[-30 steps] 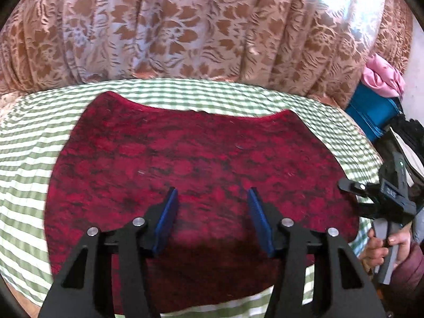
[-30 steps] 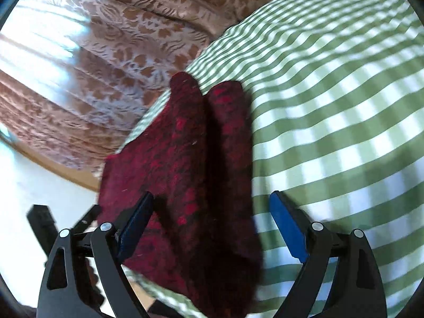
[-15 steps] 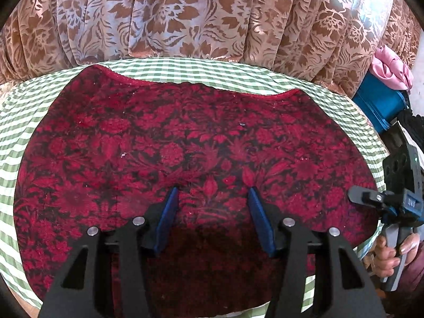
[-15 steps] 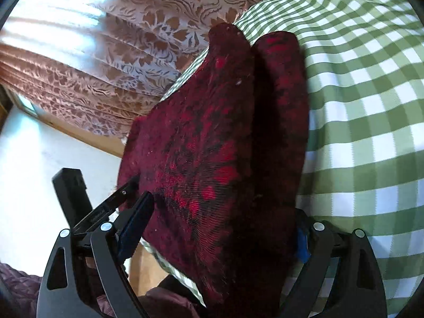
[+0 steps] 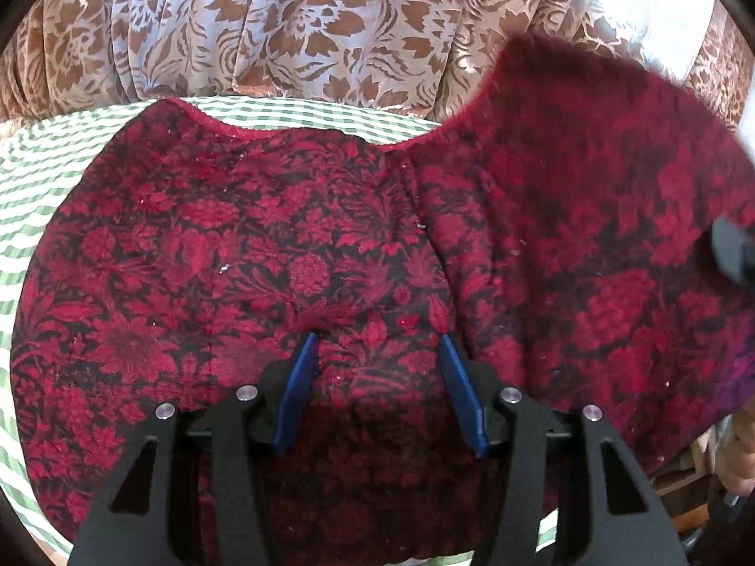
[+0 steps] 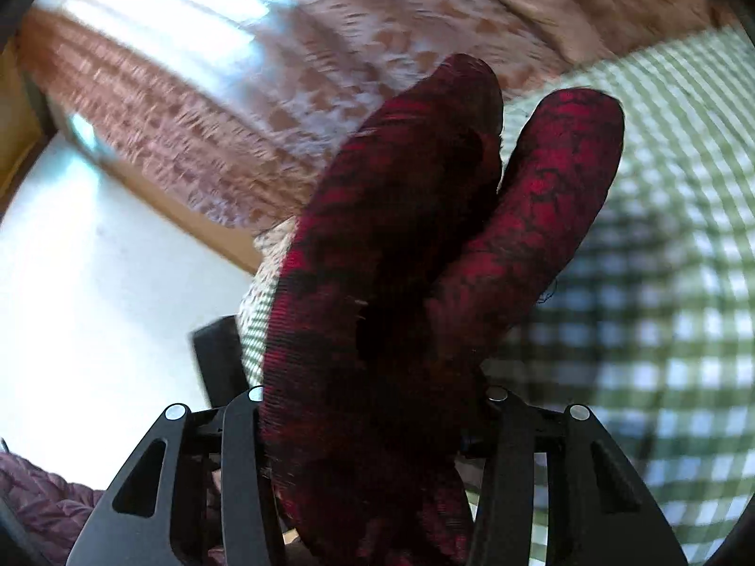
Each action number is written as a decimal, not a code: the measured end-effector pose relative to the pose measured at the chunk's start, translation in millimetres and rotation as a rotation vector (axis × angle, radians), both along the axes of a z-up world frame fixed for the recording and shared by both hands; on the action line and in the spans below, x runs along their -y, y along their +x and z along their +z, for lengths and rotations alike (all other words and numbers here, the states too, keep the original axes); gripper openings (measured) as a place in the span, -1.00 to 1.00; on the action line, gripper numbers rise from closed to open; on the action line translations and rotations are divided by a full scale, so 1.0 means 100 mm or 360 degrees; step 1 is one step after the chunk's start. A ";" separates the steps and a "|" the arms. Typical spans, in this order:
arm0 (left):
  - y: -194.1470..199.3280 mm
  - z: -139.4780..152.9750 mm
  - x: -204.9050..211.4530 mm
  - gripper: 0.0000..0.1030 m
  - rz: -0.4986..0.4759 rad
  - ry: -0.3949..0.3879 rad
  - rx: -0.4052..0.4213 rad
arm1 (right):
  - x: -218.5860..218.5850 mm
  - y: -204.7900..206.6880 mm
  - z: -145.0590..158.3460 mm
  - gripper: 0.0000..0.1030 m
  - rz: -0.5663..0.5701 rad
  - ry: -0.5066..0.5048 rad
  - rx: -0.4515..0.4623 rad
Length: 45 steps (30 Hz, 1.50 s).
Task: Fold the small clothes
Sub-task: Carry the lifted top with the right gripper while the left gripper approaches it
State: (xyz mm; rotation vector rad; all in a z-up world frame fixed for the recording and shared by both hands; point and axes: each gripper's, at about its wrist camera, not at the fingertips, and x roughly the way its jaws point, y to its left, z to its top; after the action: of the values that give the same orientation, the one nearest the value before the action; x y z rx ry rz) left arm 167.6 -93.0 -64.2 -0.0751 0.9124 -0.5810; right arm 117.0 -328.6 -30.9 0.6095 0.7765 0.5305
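Note:
A dark red floral cloth [image 5: 264, 254] lies on the green checked table cover [image 5: 28, 179]. Its right part [image 5: 590, 217] is lifted off the table and stands up in the left wrist view. My left gripper [image 5: 377, 363] is open, its blue pads [image 5: 297, 387] resting down on the cloth's near middle. My right gripper [image 6: 377, 405] is shut on the cloth's right edge; the bunched red cloth [image 6: 424, 245] rises from its jaws and hides the pads. The right gripper's body [image 5: 731, 254] shows blurred at the far right of the left wrist view.
A brown floral curtain [image 5: 330, 23] hangs close behind the table. The checked cover [image 6: 660, 283] spreads to the right in the right wrist view. White floor [image 6: 94, 306] and a wooden skirting lie to the left there. A hand [image 5: 736, 462] shows at the lower right.
My right gripper has shut on the cloth's right edge and lifted it up and inward. My left gripper has moved closer down onto the cloth's middle and stays open.

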 end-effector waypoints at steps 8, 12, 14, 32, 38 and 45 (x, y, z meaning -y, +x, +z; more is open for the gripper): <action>0.06 -0.03 -0.14 -0.05 -0.0002 -0.0115 -0.0042 | -0.71 0.32 0.20 -0.13 0.0162 -0.0178 -0.0010; 0.05 0.06 -0.33 -0.13 -0.0014 -0.0160 -0.0056 | -0.88 0.37 0.23 -0.16 0.0160 -0.0279 -0.0042; 0.04 0.16 -0.54 -0.13 -0.0012 -0.0211 -0.0045 | -0.96 0.42 0.28 -0.16 0.0142 -0.0328 -0.0062; 0.71 0.54 -2.02 0.08 0.0030 -0.0780 -0.0191 | -2.60 0.35 -0.07 -0.16 0.0269 -0.1217 0.0267; 1.00 0.43 -1.54 0.14 -0.0106 -0.0618 -0.0328 | -2.69 0.26 -0.15 -0.06 0.0289 -0.1379 0.0423; 0.98 0.53 -1.27 -0.71 -0.0097 -0.0438 -0.0252 | -2.63 0.19 -0.05 0.66 0.0405 -0.1280 0.0537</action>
State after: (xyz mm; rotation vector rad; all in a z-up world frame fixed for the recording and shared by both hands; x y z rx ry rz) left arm 265.4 34.2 -11.4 -0.3462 0.9860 -0.7635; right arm 136.0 -65.6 -36.2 -0.3216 0.6744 0.4843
